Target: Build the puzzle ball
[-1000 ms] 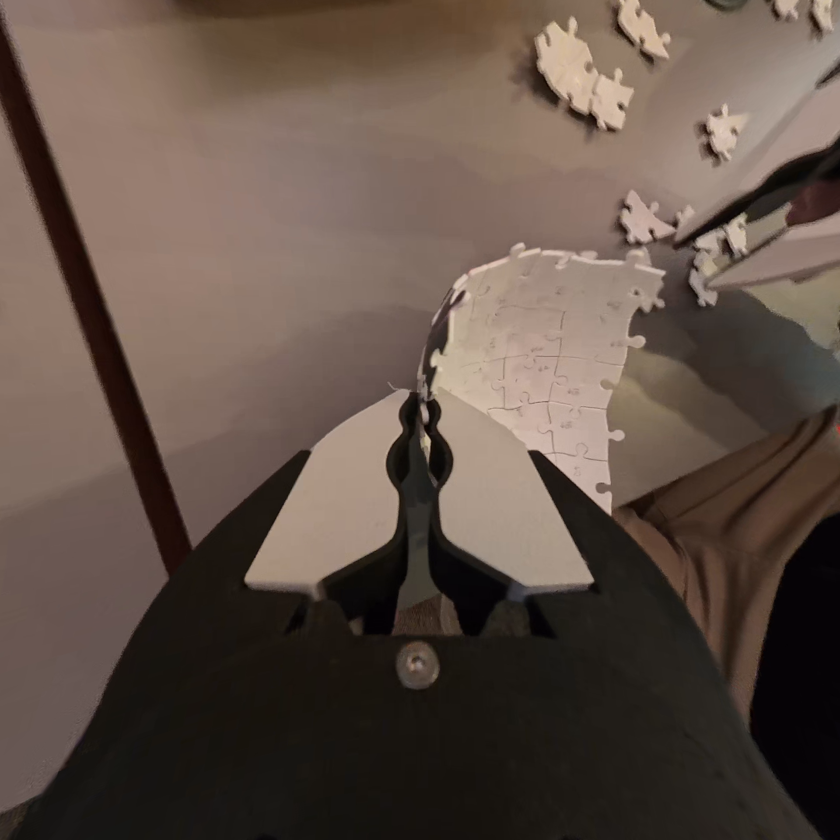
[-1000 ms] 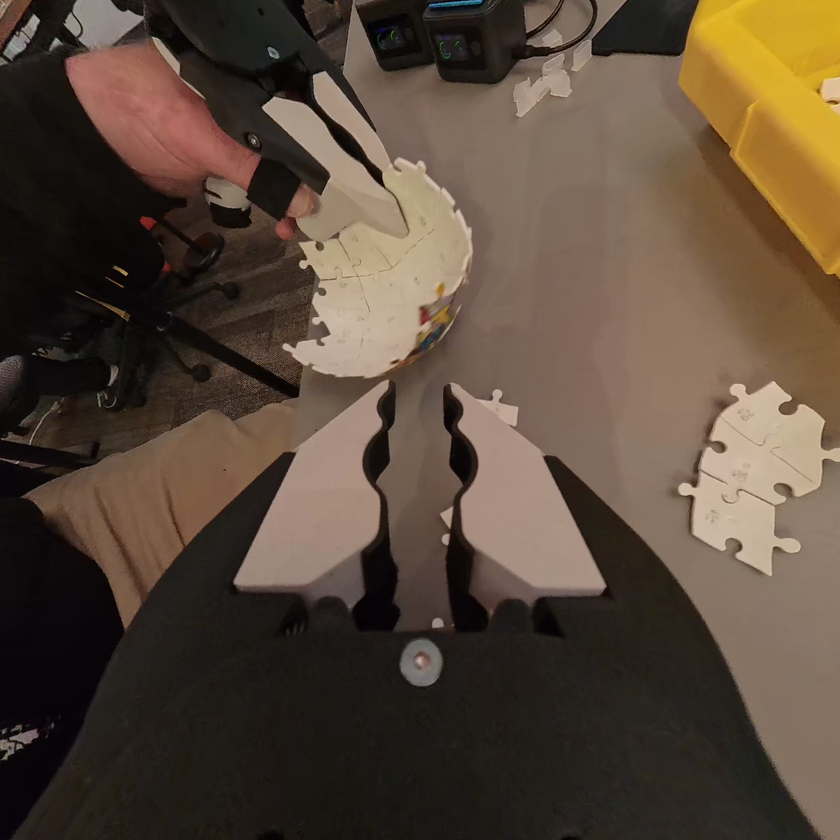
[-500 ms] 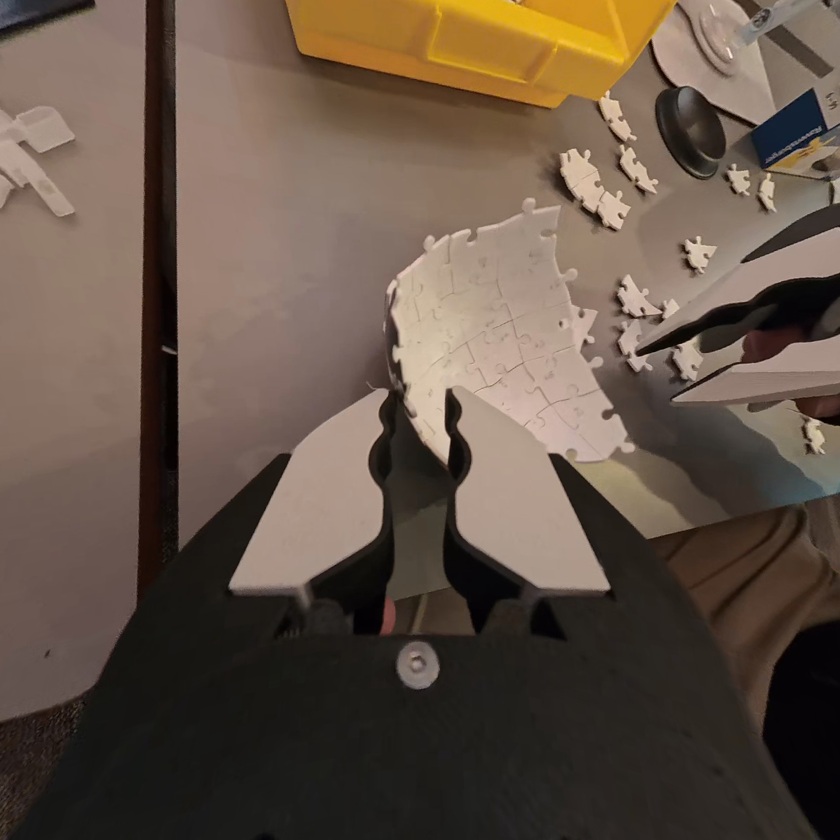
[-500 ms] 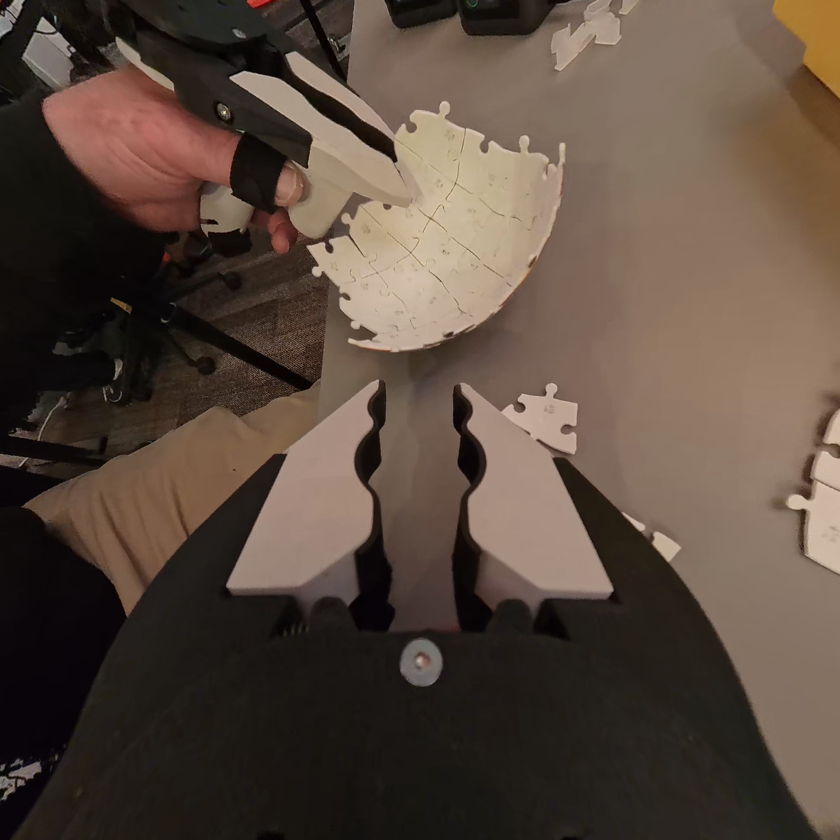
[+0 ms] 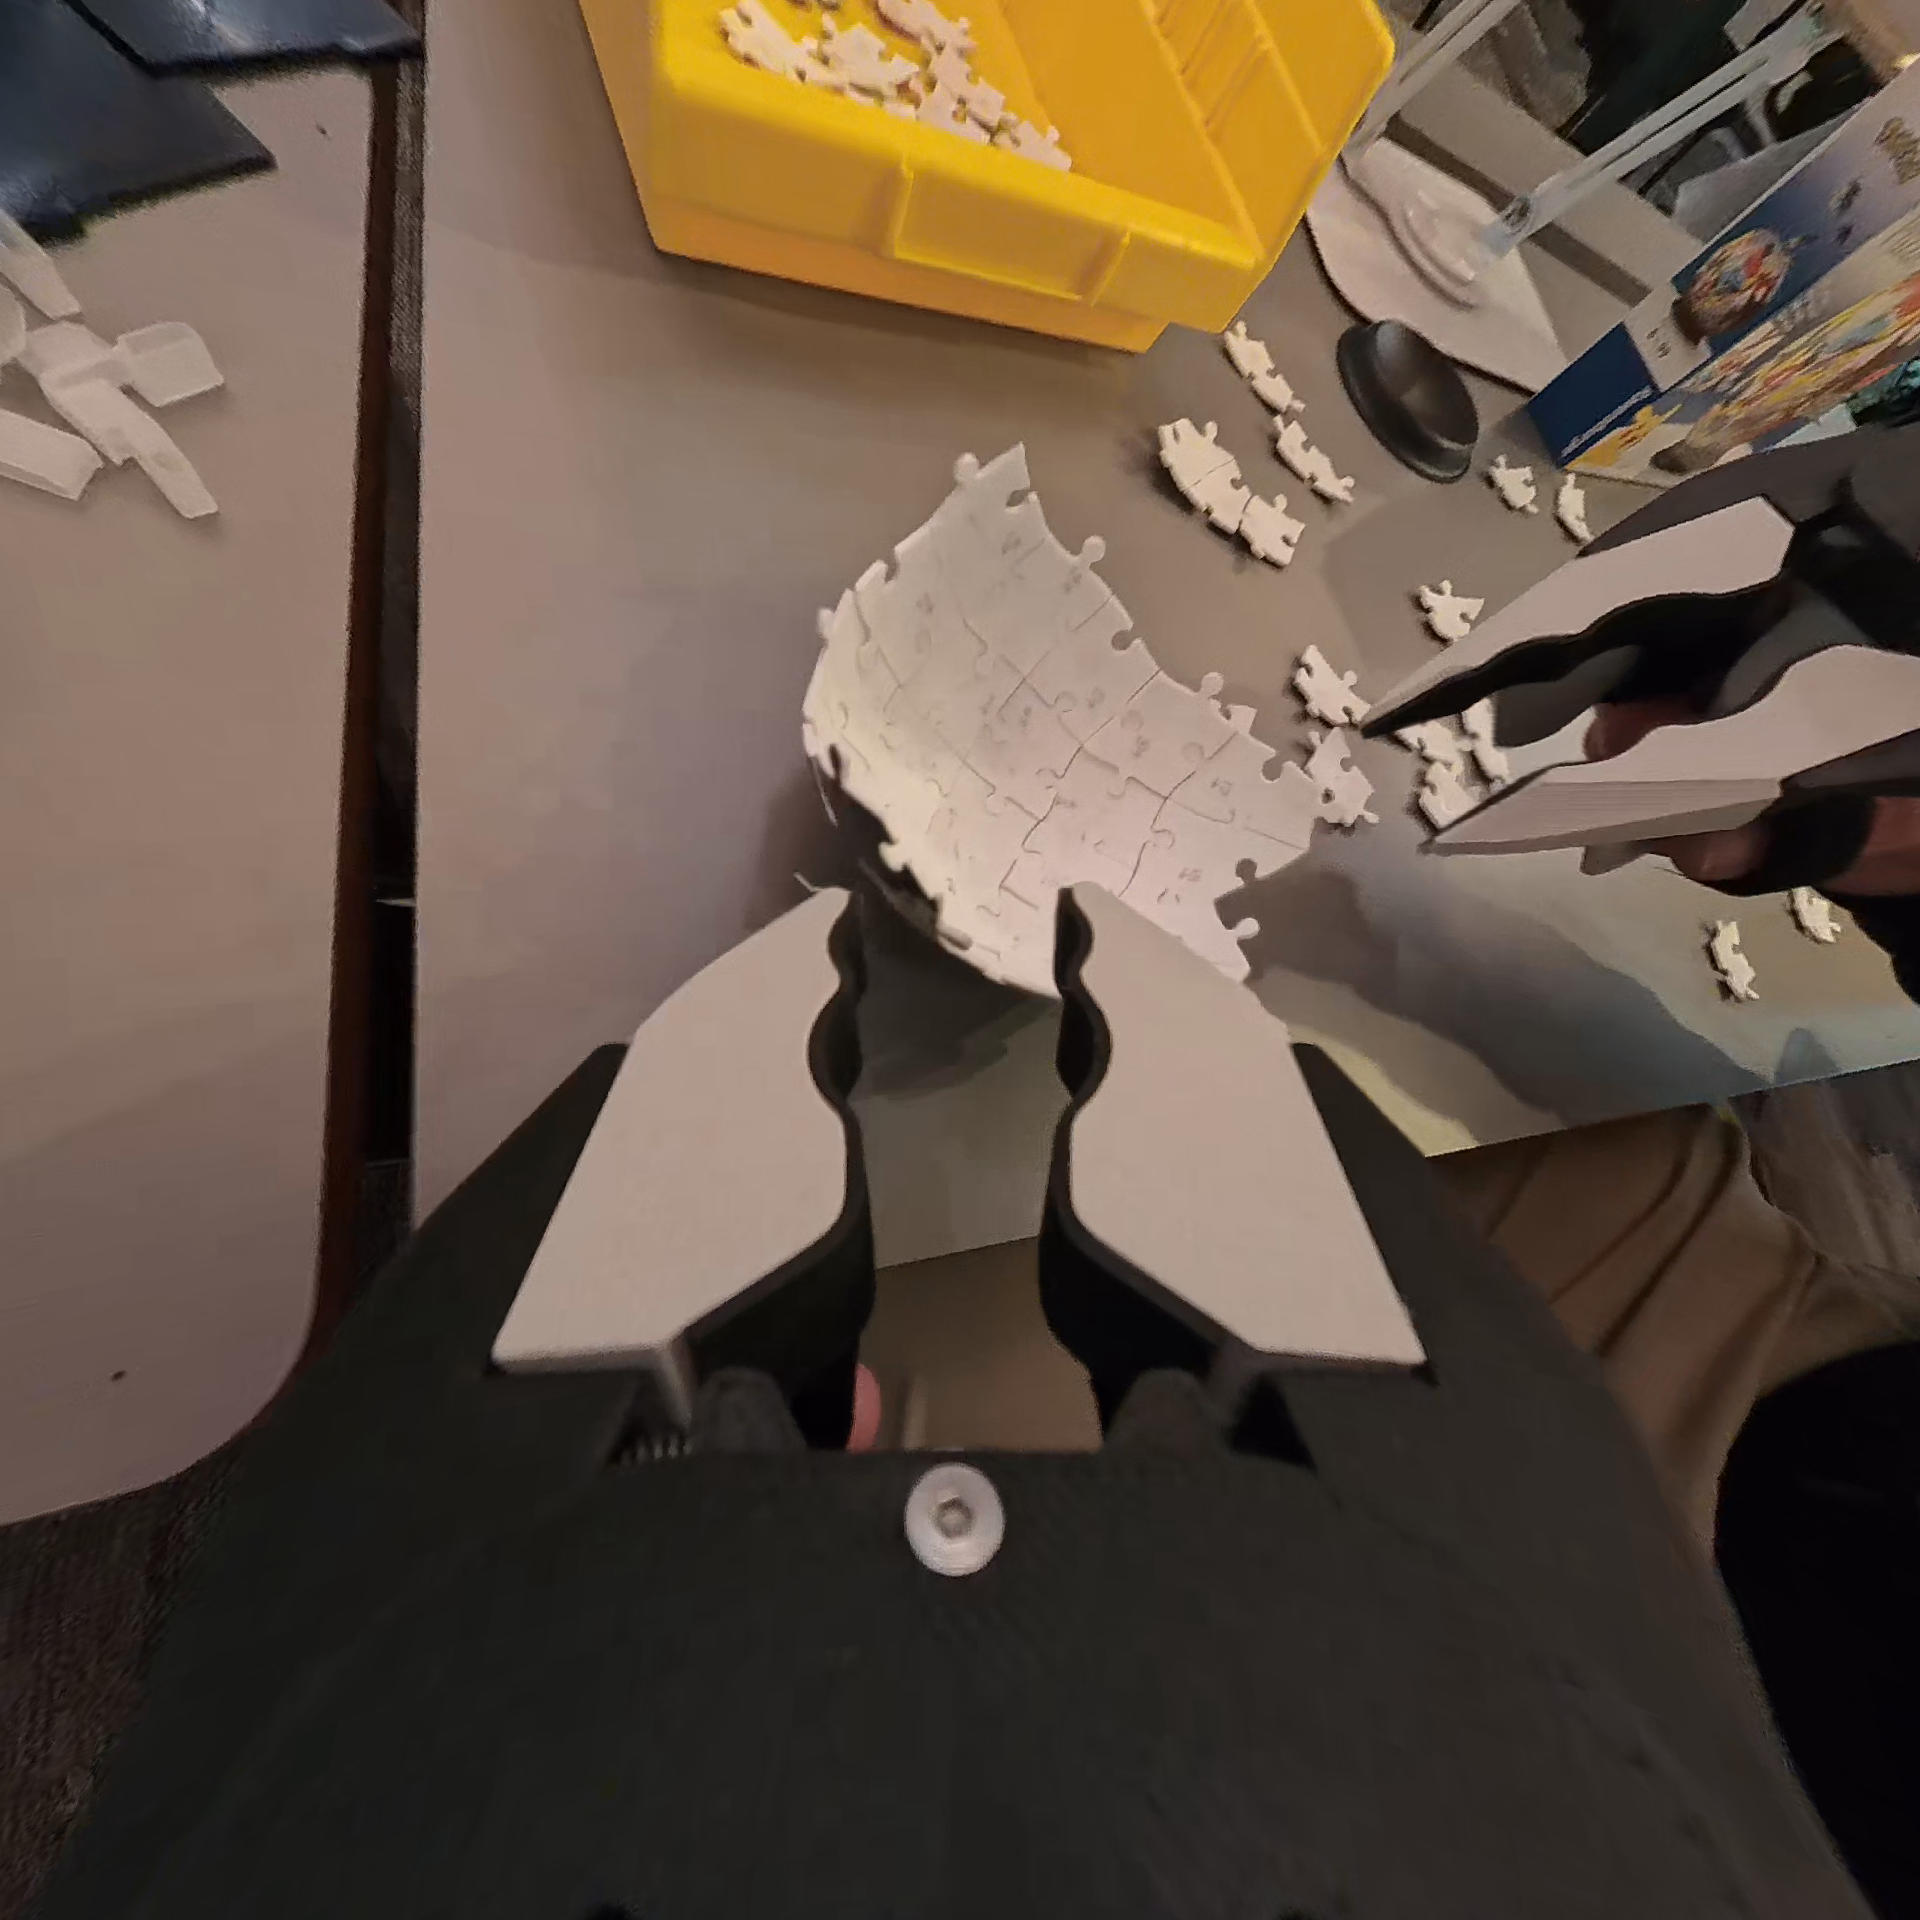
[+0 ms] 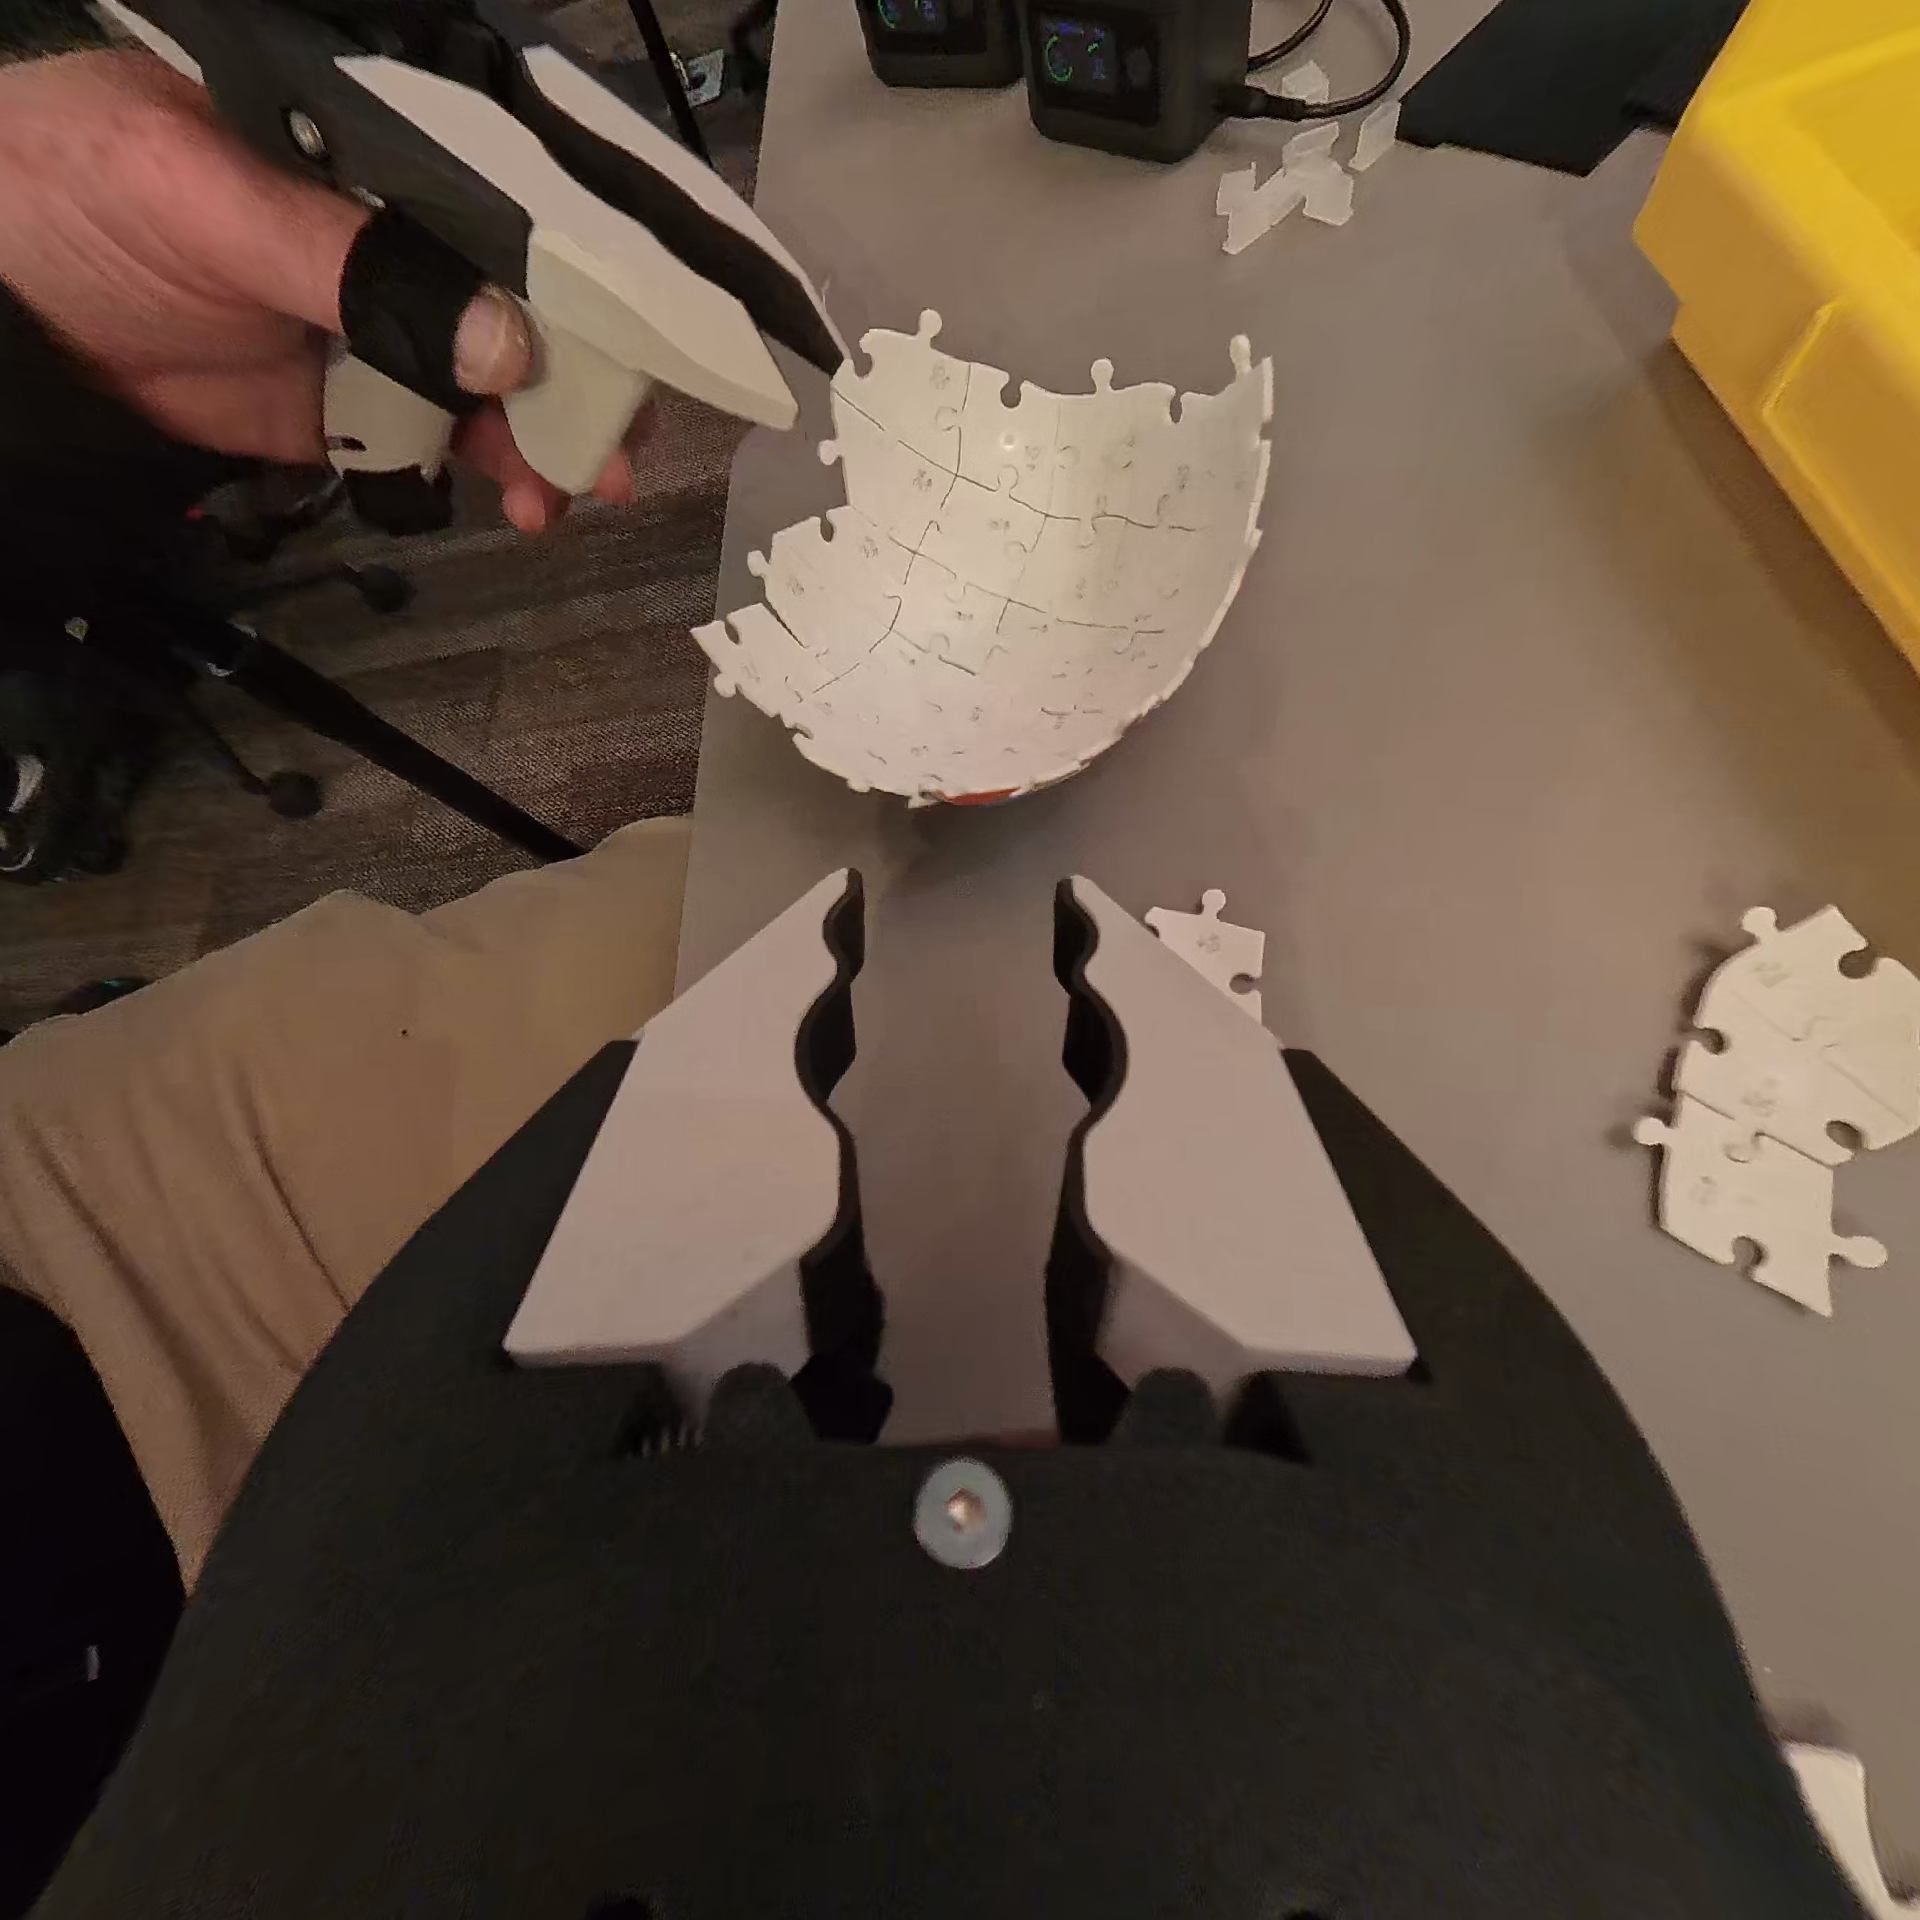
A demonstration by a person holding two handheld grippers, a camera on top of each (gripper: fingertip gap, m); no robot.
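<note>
Half-built puzzle ball [image 6: 1029,592], a curved white shell of joined pieces, sits on the grey desk [image 6: 1455,644] near its front edge, hollow side up and tilted, knobbed rim uneven; a bit of coloured print shows under its lower edge in the right wrist view. Nothing grips it. Left gripper [image 5: 956,914] hovers just at the shell's near rim, fingers spread apart with nothing between them; in the right wrist view its tips are right beside the upper left rim, contact unclear. A hand [image 6: 208,281] holds that gripper's handle. Right gripper [image 6: 956,899] is over the desk just short of the shell, fingers also spread, empty; in the left wrist view it comes in from the right with tips near a cluster of loose pieces [image 5: 1444,748]. One single piece [image 6: 1216,945] lies just beside the right gripper's right finger. A small joined patch of pieces [image 6: 1777,1101] lies further right, well apart from the shell. More loose pieces are scattered behind the shell toward a black round base [image 5: 1408,400] and the puzzle box [image 5: 1766,343]. Yellow bin [image 5: 987,166] at the back holds a heap of white pieces. Two black devices [image 6: 1029,62] with cables stand at the far desk edge.
</note>
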